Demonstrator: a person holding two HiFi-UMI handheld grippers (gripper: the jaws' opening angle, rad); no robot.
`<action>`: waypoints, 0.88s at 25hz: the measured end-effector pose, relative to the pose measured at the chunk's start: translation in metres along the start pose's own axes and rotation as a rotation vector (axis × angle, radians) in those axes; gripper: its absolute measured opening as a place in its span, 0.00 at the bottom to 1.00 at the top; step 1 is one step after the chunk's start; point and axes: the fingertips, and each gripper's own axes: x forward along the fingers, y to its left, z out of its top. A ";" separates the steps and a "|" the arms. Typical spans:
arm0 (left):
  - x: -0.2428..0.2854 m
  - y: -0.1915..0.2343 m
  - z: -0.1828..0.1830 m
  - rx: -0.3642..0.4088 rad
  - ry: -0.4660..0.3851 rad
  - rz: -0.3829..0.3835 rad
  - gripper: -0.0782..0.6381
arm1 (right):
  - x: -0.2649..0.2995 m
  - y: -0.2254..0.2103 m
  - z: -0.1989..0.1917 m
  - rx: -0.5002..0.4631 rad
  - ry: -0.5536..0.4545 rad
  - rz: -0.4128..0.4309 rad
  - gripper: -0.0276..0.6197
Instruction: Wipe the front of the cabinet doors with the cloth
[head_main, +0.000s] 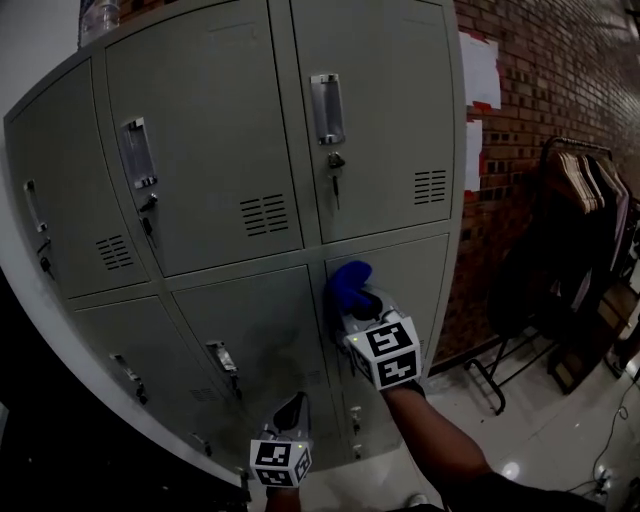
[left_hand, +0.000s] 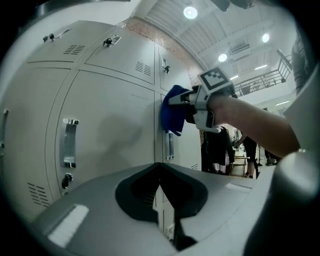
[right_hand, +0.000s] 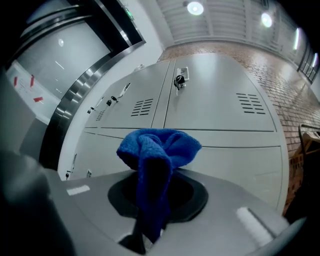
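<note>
My right gripper (head_main: 358, 303) squeezes the blue cloth (head_main: 347, 283) and holds it up against the lower right cabinet door (head_main: 425, 275). My left gripper (head_main: 293, 408) is pinched closed on nothing, down low.

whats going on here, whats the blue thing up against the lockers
A person with a gripper in each hand is wiping a grey locker cabinet. The right gripper is clamped on a bunched blue cloth and holds it up to the lower right door, near that door's left edge. The left gripper hangs lower down, jaws together with nothing in them, taking no part.
</note>
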 end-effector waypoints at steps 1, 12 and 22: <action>0.000 -0.006 -0.002 -0.005 -0.001 -0.013 0.13 | 0.005 -0.001 0.000 -0.013 0.007 -0.002 0.13; 0.009 -0.024 -0.013 -0.039 0.018 -0.068 0.13 | 0.011 -0.008 0.002 -0.084 0.018 0.046 0.13; 0.023 -0.021 -0.014 -0.054 0.023 -0.026 0.13 | -0.008 -0.072 -0.006 -0.078 0.046 0.018 0.13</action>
